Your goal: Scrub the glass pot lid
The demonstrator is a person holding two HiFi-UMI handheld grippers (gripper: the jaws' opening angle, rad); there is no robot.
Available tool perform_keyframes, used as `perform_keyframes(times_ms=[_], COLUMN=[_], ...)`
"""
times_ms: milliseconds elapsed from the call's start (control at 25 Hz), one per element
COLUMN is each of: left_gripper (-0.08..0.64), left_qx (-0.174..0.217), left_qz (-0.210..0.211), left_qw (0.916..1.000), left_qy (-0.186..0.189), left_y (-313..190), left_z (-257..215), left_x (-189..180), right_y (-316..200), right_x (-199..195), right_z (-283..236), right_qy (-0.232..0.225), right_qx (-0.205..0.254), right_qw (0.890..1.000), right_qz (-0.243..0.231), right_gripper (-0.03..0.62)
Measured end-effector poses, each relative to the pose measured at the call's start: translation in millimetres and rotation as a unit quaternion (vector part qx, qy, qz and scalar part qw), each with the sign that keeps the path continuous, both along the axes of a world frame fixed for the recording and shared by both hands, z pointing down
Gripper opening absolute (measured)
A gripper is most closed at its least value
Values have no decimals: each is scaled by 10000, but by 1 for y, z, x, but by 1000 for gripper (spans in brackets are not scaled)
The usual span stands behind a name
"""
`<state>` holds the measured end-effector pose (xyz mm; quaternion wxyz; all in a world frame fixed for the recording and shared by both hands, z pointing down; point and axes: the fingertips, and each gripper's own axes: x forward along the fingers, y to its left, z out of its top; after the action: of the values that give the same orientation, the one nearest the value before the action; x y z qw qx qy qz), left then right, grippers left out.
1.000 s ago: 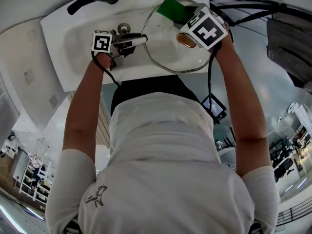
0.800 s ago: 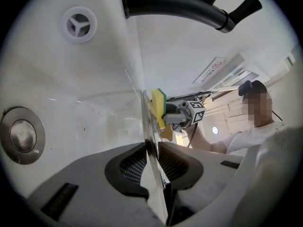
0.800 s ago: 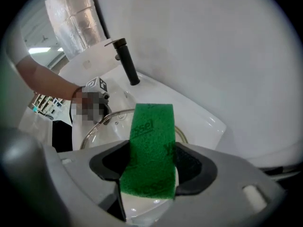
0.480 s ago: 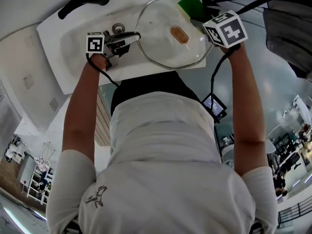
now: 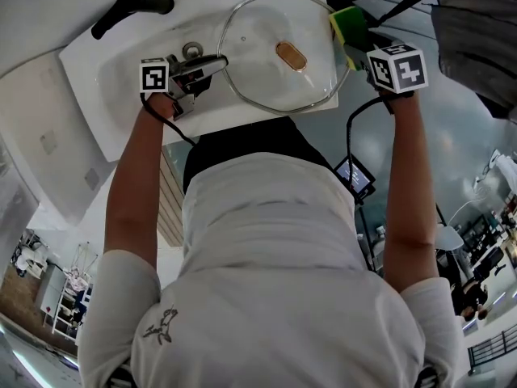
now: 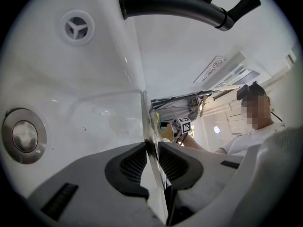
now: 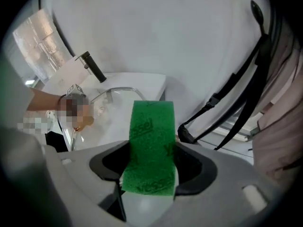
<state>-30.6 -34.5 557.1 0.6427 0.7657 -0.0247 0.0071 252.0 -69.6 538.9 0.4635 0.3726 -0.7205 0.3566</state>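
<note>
Currently the white sink (image 5: 85, 71) is the largest item in the head view, and the glass pot lid (image 5: 258, 35) sits over its right half, broad face turned up toward that camera. The black faucet (image 5: 129, 8) lies at the far left corner of the sink and arches across the top of the left gripper view (image 6: 175, 6). My left gripper (image 5: 212, 65) points level and is clamped on the near-left rim of the glass pot lid, which the left gripper view (image 6: 152, 148) shows edge-on (image 6: 146, 122) with both pads pressed against it. My right gripper (image 5: 355, 47) is angled downward at the right edge of the sink, just beside the lid's right rim. In its own view (image 7: 150, 169) the jaws are closed on a green sponge (image 7: 150, 143), which stands upright between them. In the head view the sponge (image 5: 349, 24) shows a yellow layer beside the green one. The metal drain (image 5: 191, 51) lies by my left gripper, and the oval knob (image 5: 291, 55) marks the lid's centre.
</note>
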Motion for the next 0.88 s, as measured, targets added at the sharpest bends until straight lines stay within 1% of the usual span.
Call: perform_keyframes(times_ms=[80,200,320,400,600,760,880], left_gripper=[77,77,77,77,77,77,77], left_qx=[-15,-12,-11,-6,0,20,54], left_qz=[29,54,36,18,32,-23,-6], left_qw=[10000,10000,10000,10000,10000,10000,10000], left_qy=[-6,8,8,15,25,57,65], left_y=[1,0,0,0,1,0,2], left_z=[0,0,0,1,1,0,-1], left_x=[1,0,0,0,-1,-1,0], right_y=[1,-1,3,7,11,11,13], right_x=[-7,-45,-83,-97,-108,-105,-104], right_z=[-7,-19,-21,-20,-19,-18,-18], right_qy=[32,-107,-203,-169,0,-17,-24], right_qx=[77,201,144,88,6,-4,47], right_qw=[10000,9993,9981,9978,9986,9993,9992], right_qz=[-15,-283,-570,-638,-526,-385,-405], right_gripper=[291,291,291,292,291,291,290])
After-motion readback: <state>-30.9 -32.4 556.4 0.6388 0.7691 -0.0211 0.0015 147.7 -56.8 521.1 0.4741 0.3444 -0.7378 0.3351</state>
